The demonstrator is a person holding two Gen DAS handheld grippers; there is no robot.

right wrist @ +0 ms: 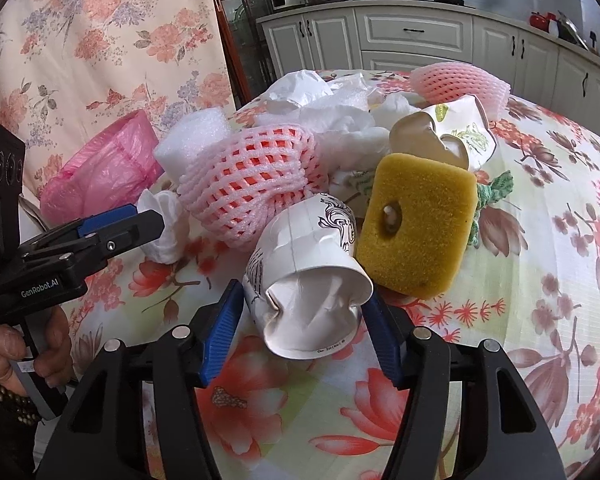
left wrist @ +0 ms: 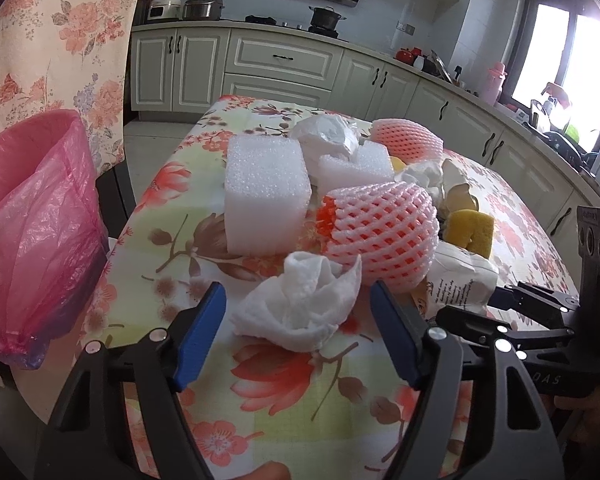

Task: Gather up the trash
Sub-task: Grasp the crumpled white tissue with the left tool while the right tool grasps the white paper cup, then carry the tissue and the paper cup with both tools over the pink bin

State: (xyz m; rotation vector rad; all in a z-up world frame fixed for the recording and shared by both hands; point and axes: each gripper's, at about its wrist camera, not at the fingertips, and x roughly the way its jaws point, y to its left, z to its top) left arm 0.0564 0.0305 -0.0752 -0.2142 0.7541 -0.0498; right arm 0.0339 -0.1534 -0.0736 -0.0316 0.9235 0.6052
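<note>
We note the left gripper (left wrist: 298,330) spread wide around a crumpled soft tissue (left wrist: 300,300), while the right gripper's (right wrist: 304,334) fingers (right wrist: 222,332) flank a crushed paper cup (right wrist: 308,280), grip unconfirmed.

Daylight floods in from the window (left wrist: 560,52) at the upper right of the left wrist view, blown out to white glare with haze bleeding over its frame. The floral tablecloth (left wrist: 284,396) is evenly lit, its shadows soft. Both views curve strongly at the edges, with dark vignetted corners. Centres are sharp, while the bottom edges go slightly soft.
</note>
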